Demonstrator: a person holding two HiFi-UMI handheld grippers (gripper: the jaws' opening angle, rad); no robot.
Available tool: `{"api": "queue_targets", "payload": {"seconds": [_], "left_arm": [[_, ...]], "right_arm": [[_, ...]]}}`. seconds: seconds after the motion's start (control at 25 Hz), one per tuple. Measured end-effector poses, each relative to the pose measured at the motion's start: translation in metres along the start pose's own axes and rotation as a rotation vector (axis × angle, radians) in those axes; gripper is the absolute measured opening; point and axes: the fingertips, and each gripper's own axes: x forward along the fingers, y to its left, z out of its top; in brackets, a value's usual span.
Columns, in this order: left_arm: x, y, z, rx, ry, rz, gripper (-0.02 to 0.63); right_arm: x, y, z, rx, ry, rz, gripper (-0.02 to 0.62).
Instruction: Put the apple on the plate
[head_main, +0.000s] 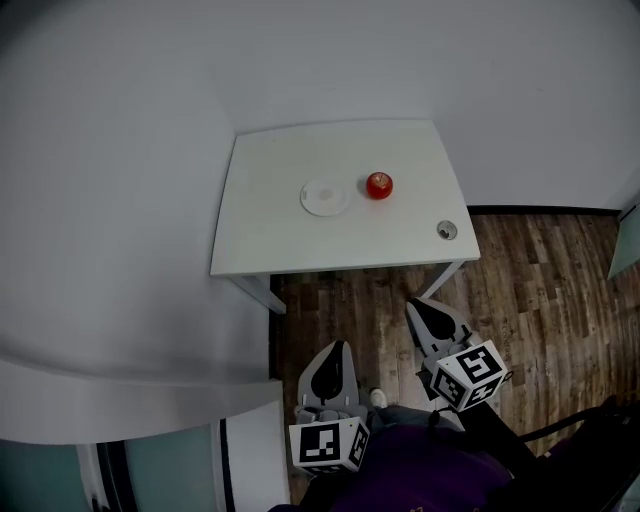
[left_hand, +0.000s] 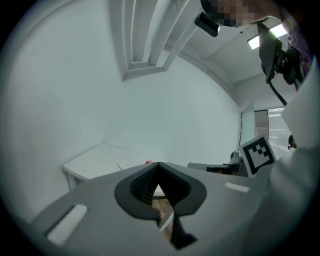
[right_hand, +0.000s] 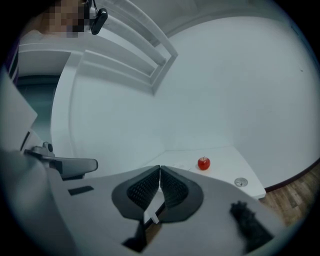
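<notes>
Plainly, the main risk is the apple (head_main: 378, 185) itself: it is round and sits loose on the counter (head_main: 270, 230), just beside the plate (head_main: 325, 197) on the plate's right in the head view. A jaw that reaches it before spreading wide enough would probably nudge it away from the plate, and it could roll off the edge. A careless sweep could also shove the light plate. Nothing has been grasped. The right gripper (head_main: 412, 302) has its jaws pressed together on nothing, and the left gripper (head_main: 338, 345) likewise shows its tips meeting with nothing held. Both are held low, close to the person's body and well apart from the plate, over the wooden floor (head_main: 540, 290), aimed toward the plate and tipped slightly downward.
</notes>
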Motion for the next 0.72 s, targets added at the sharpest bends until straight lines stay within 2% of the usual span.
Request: {"api": "queue_targets", "payload": {"seconds": [0.24,0.56,0.72], "left_arm": [[0.033,0.02,0.009,-0.006,-0.004,-0.002,0.008],[0.099,0.051,0.028,-0.003,0.002,-0.084,0.008],[0.131,0.074,0.041,-0.001,0.007,-0.096,0.008]], "right_arm": [[0.033,-0.016,0.006,-0.002,-0.001,-0.014,0.011],[0.099,-0.031,0.024,0.003,-0.005,-0.048,0.011],[0.132,-0.043,0.033,-0.002,0.001,-0.07,0.011]]}}
